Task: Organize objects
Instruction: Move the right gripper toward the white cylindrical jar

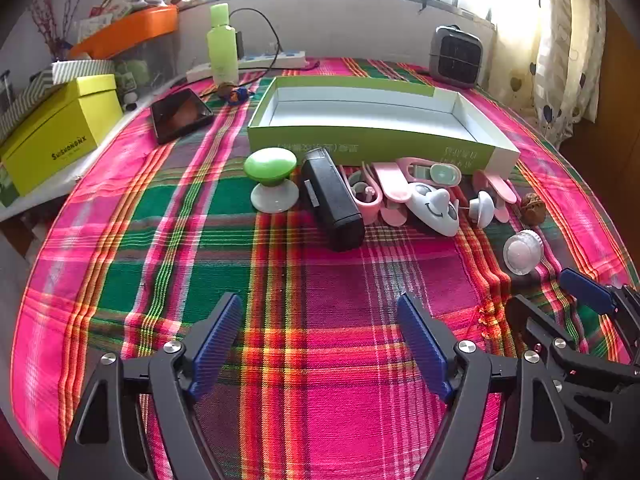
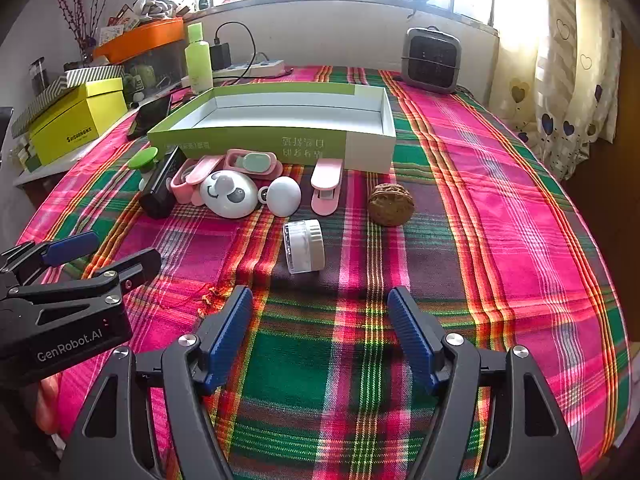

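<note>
The left gripper stands wide open, its blue ribbed pads well apart with nothing between them, only the plaid tablecloth showing in the gap. The right gripper is spread just as wide and is also empty. Both tilt down toward the cloth and hang side by side above its near part, each showing at the edge of the other's view.

Just beyond the right gripper a small clear jar with a whitish ribbed lid lies on its side, apart from the other things. Further right a walnut sits alone on the cloth.

Behind these, a row of small things lies close along the front wall of an open green-and-white cardboard tray, which is empty inside. From the left of the row: a green-topped mushroom-shaped knob on a white base, upright; a black rectangular case lying flat, just beside it; a cluster of pink clips, some overlapping, though how many is hard to tell; a pink case holding a mint-green piece; a white panda-faced gadget touching a white round-headed knob; and one more pink clip lying by itself.

Past the tray stand a pale green bottle, a white power strip with a black cable, and a small grey heater. A dark phone lies to the tray's left, and a yellow box sits on a side shelf.
</note>
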Tool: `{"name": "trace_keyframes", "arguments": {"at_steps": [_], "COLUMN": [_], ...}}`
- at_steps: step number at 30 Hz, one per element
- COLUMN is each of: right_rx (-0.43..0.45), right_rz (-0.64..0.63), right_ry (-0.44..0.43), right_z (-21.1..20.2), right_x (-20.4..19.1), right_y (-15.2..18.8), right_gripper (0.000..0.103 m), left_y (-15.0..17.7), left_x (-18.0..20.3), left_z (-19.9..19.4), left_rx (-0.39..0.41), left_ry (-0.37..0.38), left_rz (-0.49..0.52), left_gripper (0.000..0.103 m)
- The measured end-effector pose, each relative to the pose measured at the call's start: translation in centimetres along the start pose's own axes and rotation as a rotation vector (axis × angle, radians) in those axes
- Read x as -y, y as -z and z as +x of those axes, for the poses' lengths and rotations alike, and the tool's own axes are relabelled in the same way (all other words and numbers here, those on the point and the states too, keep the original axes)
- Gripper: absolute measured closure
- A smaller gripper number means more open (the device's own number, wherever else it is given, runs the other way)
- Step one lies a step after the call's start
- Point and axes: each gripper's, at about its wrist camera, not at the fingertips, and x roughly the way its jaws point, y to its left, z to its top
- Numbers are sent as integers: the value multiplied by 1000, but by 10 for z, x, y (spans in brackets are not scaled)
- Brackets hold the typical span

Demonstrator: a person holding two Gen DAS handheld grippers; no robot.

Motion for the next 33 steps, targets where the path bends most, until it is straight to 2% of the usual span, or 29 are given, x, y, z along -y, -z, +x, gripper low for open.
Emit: {"name": "trace_keyframes", "arguments": {"at_steps": [11,33], "right_rx": [-5,-6], "right_rz": [11,3], "right_ry": [7,0], "right_z": [5,8], "right_x": [0,2], "right_y": [-5,-9], "right_gripper": [29,29], "left_y": [-3,-4], "left_x": [3,4], "left_z": [0,3], "left_rx": [3,1], "left_ry": [-7,-9], "left_rz": [2,4], "left_gripper": [17,17]}}
